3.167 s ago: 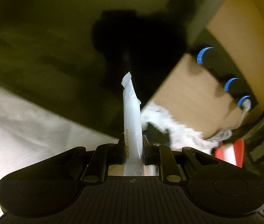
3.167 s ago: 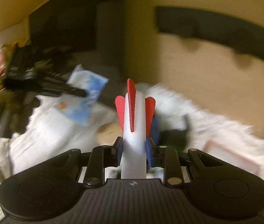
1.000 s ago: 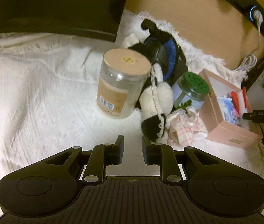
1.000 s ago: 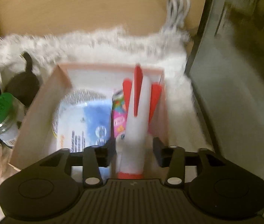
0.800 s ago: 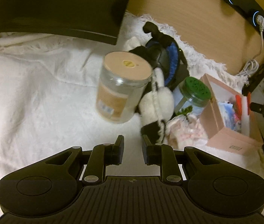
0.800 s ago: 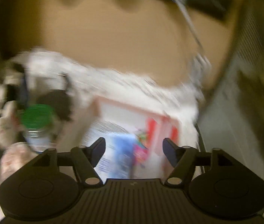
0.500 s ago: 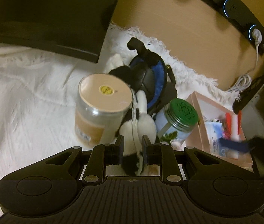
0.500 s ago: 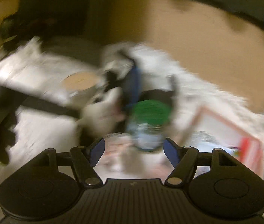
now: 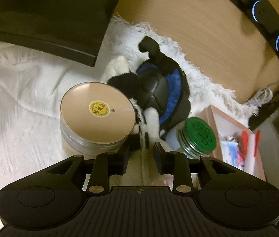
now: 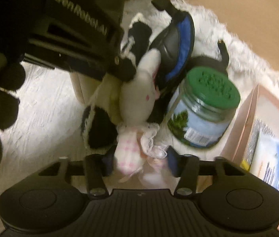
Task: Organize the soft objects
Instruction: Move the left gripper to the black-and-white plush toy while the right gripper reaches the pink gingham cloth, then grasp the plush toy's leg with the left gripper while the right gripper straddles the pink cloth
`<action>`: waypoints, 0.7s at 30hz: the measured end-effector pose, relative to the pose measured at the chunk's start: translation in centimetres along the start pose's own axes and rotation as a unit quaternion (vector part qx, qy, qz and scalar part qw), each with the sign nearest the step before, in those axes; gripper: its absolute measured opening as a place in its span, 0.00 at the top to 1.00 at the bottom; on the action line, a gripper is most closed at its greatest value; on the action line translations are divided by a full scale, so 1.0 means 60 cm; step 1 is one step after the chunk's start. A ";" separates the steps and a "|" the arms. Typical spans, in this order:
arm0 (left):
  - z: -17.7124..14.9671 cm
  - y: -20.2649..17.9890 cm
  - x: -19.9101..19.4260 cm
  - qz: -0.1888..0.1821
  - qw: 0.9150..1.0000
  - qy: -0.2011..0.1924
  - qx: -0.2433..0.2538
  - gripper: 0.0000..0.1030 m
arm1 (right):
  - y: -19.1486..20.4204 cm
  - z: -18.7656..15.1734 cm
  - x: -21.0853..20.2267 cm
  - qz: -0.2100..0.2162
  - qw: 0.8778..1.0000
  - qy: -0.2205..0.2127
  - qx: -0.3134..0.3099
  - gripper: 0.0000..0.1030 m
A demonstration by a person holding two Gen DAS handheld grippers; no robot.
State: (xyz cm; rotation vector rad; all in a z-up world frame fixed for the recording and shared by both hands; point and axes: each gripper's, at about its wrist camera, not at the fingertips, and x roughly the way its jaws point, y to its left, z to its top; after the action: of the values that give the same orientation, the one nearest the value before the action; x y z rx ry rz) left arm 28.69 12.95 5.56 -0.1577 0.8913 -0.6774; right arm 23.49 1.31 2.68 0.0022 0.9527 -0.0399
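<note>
A black-and-white plush toy (image 9: 149,118) lies between a tan-lidded jar (image 9: 98,108) and a green-lidded jar (image 9: 198,136). My left gripper (image 9: 140,155) is open, its jaws on either side of the plush's white body. In the right wrist view the plush (image 10: 133,96) lies ahead, with a pink checked cloth bundle (image 10: 131,154) in front of it. My right gripper (image 10: 139,160) is open with the bundle between its jaws. The left gripper's body (image 10: 76,35) reaches onto the plush from the upper left.
A pink box (image 9: 236,126) at right holds packets and a red-and-white foam rocket (image 9: 250,150). A black-and-blue padded object (image 9: 165,90) lies behind the plush. A dark monitor (image 9: 46,13) overhangs the back left. White fabric (image 9: 21,102) covers the surface; a wooden wall (image 9: 198,29) stands behind.
My left gripper let go of the white sachet and came down over the plush. My right gripper released the foam rocket into the pink box, opened, and swung left to the pink bundle.
</note>
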 end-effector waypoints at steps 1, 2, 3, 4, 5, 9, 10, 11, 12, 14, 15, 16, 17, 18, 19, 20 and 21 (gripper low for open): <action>-0.001 -0.004 0.002 0.011 1.000 -0.004 0.003 0.74 | -0.002 -0.004 -0.001 0.002 1.000 -0.001 0.006 0.55; -0.001 -0.009 0.003 0.026 1.000 -0.008 0.013 0.78 | -0.003 -0.008 -0.004 0.002 1.000 -0.002 0.011 0.57; -0.003 -0.014 0.004 0.044 0.999 -0.011 0.026 0.78 | -0.004 -0.013 -0.008 0.002 1.000 -0.004 0.014 0.58; -0.005 -0.017 0.004 0.057 0.997 -0.013 0.041 0.78 | -0.004 -0.018 -0.012 0.003 1.000 -0.005 0.016 0.59; -0.007 -0.016 0.004 0.067 0.996 -0.014 0.050 0.78 | -0.005 -0.022 -0.016 0.004 1.000 -0.004 0.019 0.60; -0.007 0.008 -0.004 0.086 0.995 -0.006 0.050 0.78 | -0.004 -0.043 -0.033 0.014 1.000 -0.004 0.027 0.61; -0.006 0.014 -0.006 0.091 0.995 -0.006 0.049 0.79 | -0.003 -0.046 -0.037 0.015 0.999 -0.003 0.029 0.61; -0.006 0.020 -0.009 0.096 0.994 -0.007 0.049 0.80 | -0.002 -0.051 -0.041 0.016 0.999 -0.004 0.030 0.61; -0.004 0.024 -0.009 0.093 0.995 -0.007 0.047 0.79 | -0.002 -0.056 -0.044 0.018 0.999 -0.005 0.031 0.61; 0.000 0.034 -0.010 0.068 0.997 -0.002 0.030 0.79 | 0.002 -0.069 -0.054 0.017 0.999 -0.011 0.027 0.61; 0.001 0.035 -0.009 0.057 0.998 0.000 0.021 0.79 | 0.004 -0.073 -0.057 0.016 0.999 -0.014 0.024 0.61; 0.003 0.034 -0.009 0.045 0.999 -0.001 0.013 0.79 | 0.006 -0.080 -0.061 0.014 1.000 -0.019 0.020 0.61; 0.004 0.031 -0.008 0.037 0.999 -0.003 0.010 0.79 | 0.005 -0.080 -0.060 0.014 1.000 -0.022 0.017 0.61; 0.005 0.025 -0.006 0.032 0.999 -0.004 0.008 0.79 | 0.007 -0.085 -0.062 0.014 0.999 -0.027 0.015 0.60; 0.006 0.019 -0.003 0.030 1.000 -0.005 0.009 0.79 | 0.009 -0.091 -0.065 0.014 0.999 -0.032 0.014 0.60; 0.007 0.012 0.001 0.031 0.999 -0.007 0.013 0.79 | 0.009 -0.097 -0.068 0.014 0.999 -0.038 0.016 0.57; 0.008 0.005 0.005 0.035 0.999 -0.006 0.019 0.79 | 0.010 -0.106 -0.072 0.013 0.999 -0.043 0.020 0.52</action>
State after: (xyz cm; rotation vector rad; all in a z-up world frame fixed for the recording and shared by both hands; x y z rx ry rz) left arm 29.34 12.94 5.52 -0.0967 0.8674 -0.6270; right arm 15.83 2.18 2.54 0.0492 0.8650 -0.0357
